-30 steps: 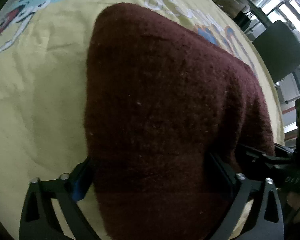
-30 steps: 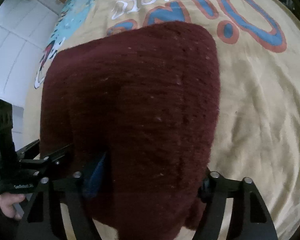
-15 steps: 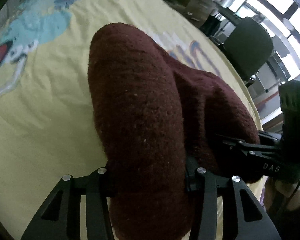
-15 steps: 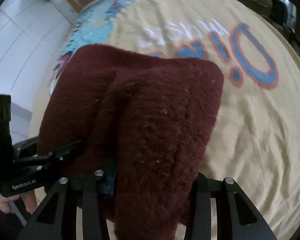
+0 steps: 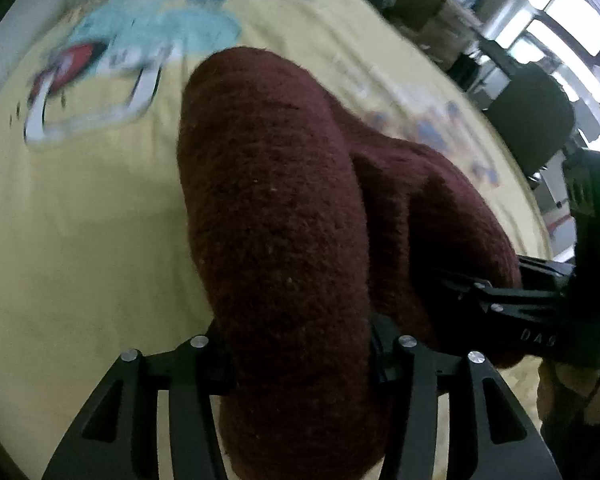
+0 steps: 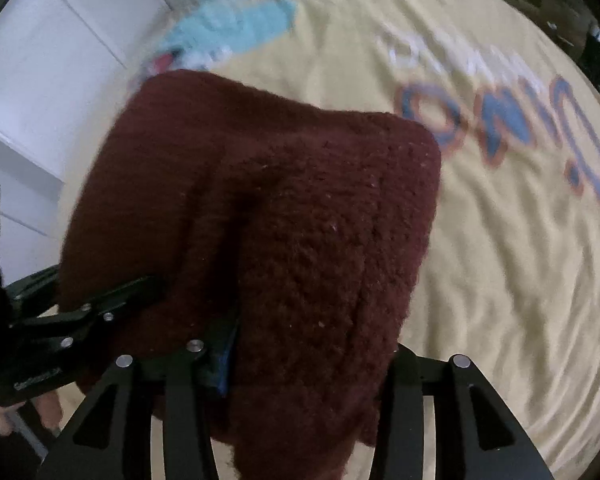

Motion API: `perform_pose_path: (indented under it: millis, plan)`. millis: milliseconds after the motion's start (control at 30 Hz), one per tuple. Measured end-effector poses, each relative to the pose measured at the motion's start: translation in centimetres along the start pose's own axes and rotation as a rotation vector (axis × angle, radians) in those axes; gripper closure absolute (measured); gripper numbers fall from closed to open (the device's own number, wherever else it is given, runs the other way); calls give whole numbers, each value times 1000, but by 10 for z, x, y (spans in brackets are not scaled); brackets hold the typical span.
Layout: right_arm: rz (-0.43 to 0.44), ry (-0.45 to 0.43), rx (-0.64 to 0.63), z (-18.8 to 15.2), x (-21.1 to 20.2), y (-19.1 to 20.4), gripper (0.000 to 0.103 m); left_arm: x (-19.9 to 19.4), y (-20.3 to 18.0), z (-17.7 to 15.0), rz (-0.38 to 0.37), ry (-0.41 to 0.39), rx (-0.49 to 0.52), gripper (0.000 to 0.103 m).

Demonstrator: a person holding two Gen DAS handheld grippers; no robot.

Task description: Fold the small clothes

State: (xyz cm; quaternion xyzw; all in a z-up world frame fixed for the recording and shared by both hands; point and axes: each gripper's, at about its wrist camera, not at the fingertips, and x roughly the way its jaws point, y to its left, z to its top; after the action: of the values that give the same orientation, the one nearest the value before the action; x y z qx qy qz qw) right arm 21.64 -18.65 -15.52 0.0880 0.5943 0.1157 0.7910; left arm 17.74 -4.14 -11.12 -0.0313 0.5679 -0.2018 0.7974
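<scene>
Lifting clear of the yellow printed sheet (image 5: 80,240), the maroon knitted garment (image 5: 284,240) now hangs bunched between both tools, where a second ago it lay flatter and wider; the left gripper (image 5: 300,352) has closed onto its near edge at six o'clock, and the right gripper (image 6: 312,352) pinches the same edge likewise; the blurred print toward twelve o'clock suggests motion; in my judgement the near hem is ready to carry toward twelve o'clock for a fold.
</scene>
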Motion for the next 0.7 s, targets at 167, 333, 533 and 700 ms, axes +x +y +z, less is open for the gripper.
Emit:
perform_pose_path:
  millis: [167,333,533,700]
  plan:
    - [-61,-18,-34,-11,13,-1,37,9,15,-14,8,-32,-50,29]
    - [-106,-40,-73,-8,0,0,23,3,23,-6,33,-8,-115,10]
    - [-116,-114,-80,-20,-32,-2,0,-24,15,-17,155,-55,-2,1]
    - [-157,-191,-85,-39,-45,-5,0,-40,20,-35,158,-104,-26,1]
